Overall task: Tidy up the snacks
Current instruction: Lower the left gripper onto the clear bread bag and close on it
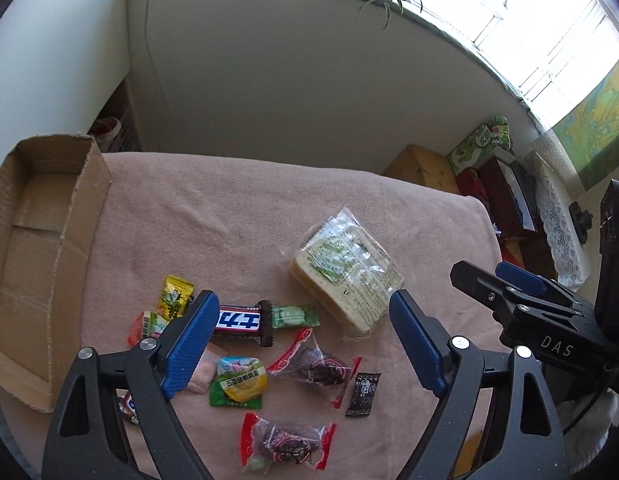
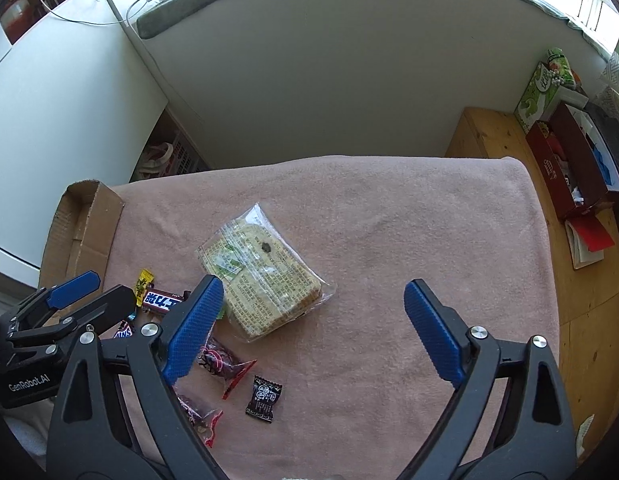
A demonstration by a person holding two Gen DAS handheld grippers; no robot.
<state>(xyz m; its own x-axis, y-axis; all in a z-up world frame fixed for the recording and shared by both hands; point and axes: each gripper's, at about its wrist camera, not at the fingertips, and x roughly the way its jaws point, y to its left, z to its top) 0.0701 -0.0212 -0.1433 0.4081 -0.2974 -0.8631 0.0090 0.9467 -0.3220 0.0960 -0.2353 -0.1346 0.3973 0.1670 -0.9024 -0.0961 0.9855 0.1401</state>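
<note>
Left gripper [image 1: 305, 320]: jaws open, empty; we hover over the small sweets.
Right gripper [image 2: 313, 308]: jaws open, empty; we face the bread pack [image 2: 261, 276].
Snacks: loose on the tabletop [image 2: 409, 220].
Cardboard box [image 1: 37, 240]: at the left edge, our likely destination.

**Snack count on pink cloth**

Counted, left wrist view: one bagged sandwich [image 1: 345, 276]; one chocolate bar [image 1: 241, 322]; two red-ended sweets [image 1: 313, 368] [image 1: 287, 442]; one black sweet [image 1: 362, 394]; one cardboard box [image 1: 41, 256], left edge.
</note>
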